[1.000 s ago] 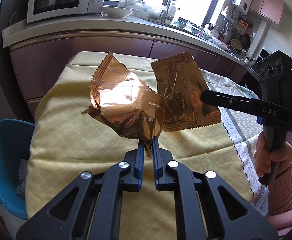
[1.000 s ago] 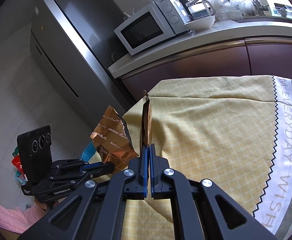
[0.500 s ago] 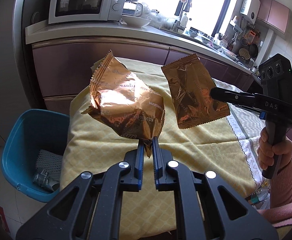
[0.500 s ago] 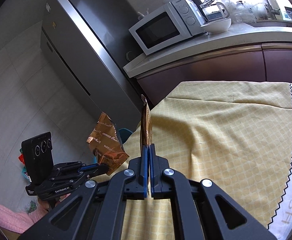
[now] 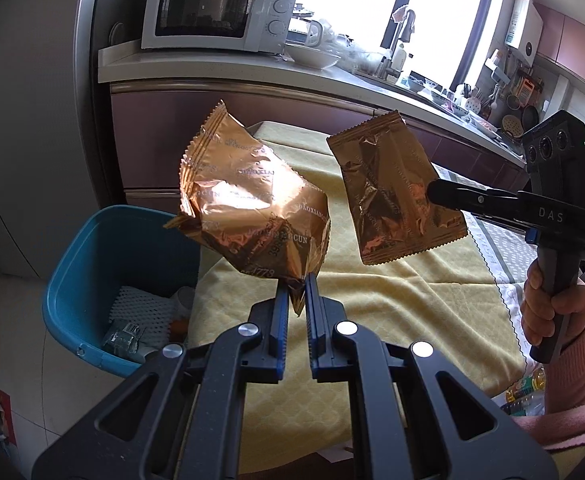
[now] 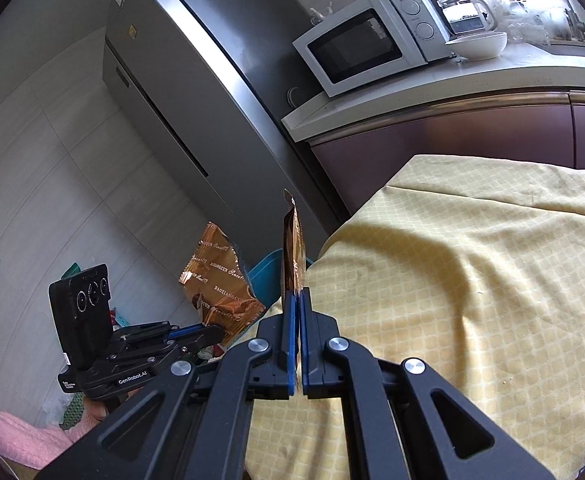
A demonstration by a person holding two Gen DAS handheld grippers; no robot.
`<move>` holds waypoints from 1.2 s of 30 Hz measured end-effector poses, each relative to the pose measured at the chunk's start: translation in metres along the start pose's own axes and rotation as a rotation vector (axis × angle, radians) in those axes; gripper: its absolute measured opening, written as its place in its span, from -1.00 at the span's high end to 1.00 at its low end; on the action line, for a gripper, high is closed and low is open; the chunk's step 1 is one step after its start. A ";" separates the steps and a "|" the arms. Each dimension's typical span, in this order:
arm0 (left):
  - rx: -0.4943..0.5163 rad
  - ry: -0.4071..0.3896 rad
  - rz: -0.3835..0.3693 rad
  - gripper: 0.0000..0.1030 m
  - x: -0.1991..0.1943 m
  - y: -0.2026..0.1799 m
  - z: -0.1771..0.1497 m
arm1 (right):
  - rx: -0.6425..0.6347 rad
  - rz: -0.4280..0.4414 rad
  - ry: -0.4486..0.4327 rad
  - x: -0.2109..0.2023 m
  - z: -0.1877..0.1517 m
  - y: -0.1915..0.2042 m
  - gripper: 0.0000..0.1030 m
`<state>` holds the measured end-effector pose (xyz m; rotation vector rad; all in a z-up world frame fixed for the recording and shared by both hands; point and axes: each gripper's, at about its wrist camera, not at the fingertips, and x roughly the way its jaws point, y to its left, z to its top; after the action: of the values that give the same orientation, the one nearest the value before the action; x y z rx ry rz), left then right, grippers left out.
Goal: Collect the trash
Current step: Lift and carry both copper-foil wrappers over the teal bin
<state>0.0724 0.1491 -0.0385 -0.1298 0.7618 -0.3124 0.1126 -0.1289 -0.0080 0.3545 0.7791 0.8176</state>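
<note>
Beyond our jaws, the yellow-clothed table [image 5: 392,300] and blue bin [image 5: 104,264] fill the kitchen. Our left gripper [image 5: 296,292] pinches a puffed copper wrapper [image 5: 252,208] rising above its tips; our right gripper [image 6: 297,300] clamps a flat copper wrapper [image 6: 292,248] edge-on, upright between them.

Strong daylight pours through the far windows [image 5: 372,8], blown out to white, glinting off the crumpled foil wrapper [image 5: 252,208], while fisheye distortion bends the fridge [image 6: 196,92] and blackens the corners; focus stays sharp throughout.

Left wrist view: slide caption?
Both grippers carry pinched copper foil wrappers toward the blue bin.
</note>
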 end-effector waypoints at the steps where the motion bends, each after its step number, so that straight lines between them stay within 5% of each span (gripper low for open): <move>1: -0.003 -0.003 0.004 0.83 -0.002 0.003 0.000 | -0.003 0.004 0.003 0.002 0.001 0.002 0.97; 36: -0.095 -0.011 0.162 0.83 -0.029 0.086 -0.006 | -0.048 0.094 0.115 0.083 0.015 0.047 0.97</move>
<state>0.0687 0.2398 -0.0430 -0.1586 0.7720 -0.1215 0.1354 -0.0354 -0.0109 0.3054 0.8535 0.9503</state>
